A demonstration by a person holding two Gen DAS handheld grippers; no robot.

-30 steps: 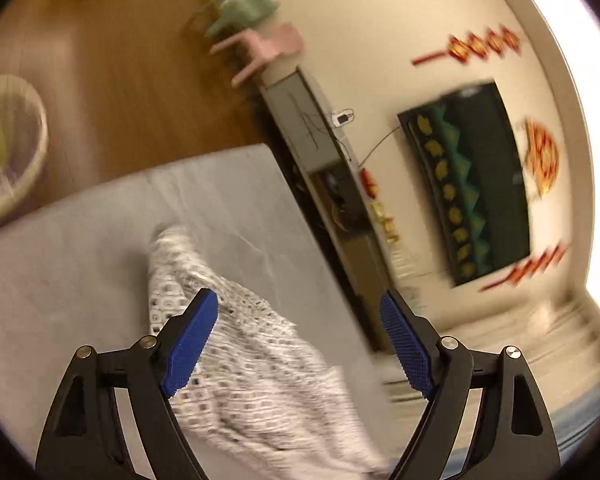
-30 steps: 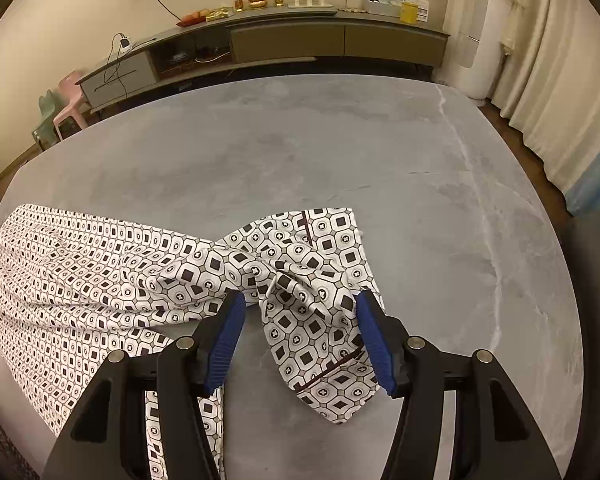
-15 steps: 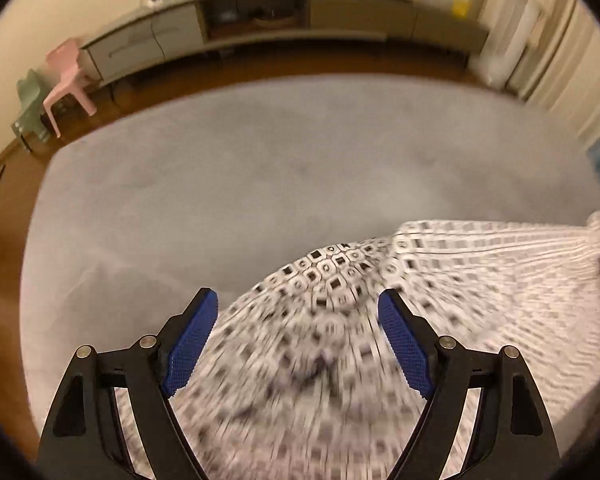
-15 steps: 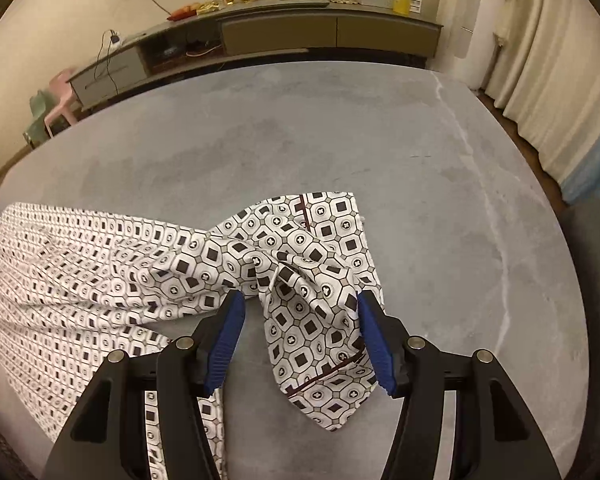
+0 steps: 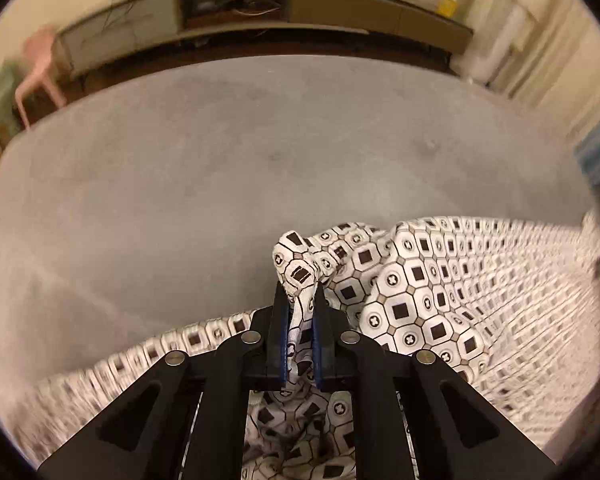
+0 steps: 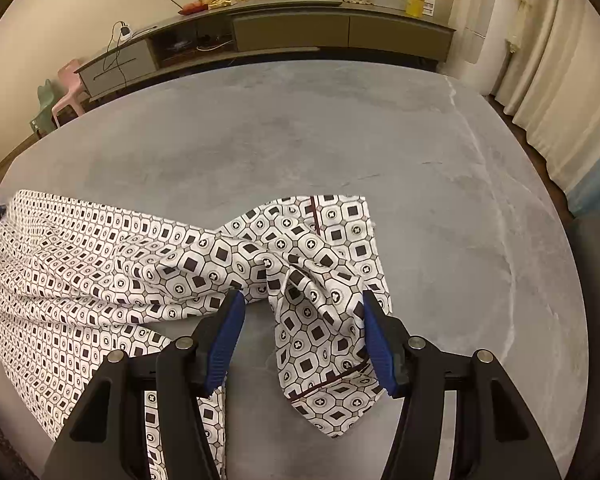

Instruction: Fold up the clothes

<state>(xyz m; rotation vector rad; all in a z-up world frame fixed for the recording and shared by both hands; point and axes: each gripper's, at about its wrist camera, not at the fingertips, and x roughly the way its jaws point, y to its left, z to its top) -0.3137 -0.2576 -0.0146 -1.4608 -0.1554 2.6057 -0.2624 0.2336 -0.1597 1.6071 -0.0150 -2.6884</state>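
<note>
One patterned garment (image 6: 112, 264), white with dark squares in octagon outlines, lies on the grey counter (image 6: 300, 140). In the right wrist view its long axis runs from the left edge of the frame toward the centre right, where it ends in a bunched, twisted end with a dark piped hem, one corner pointing down toward the lower middle. A second strip of the same cloth hangs toward the lower left. In the left wrist view the garment (image 5: 440, 292) stretches from the centre out to the right edge, blurred there.

The left hand-held gripper (image 5: 300, 300) is closed narrow on a raised fold of the garment, the cloth pinched between its two blue pads. The right hand-held gripper (image 6: 302, 308) stands wide, its pads on either side of the bunched end without clamping it.

The upper half and right side of the counter lie bare; its curved edge shows at the right and at the far side. Beyond it stand one long low cabinet (image 6: 292, 32), two small chairs, one pink (image 6: 70, 92) and one green (image 6: 44, 104), at upper left, and curtains (image 6: 556, 72) at upper right.
</note>
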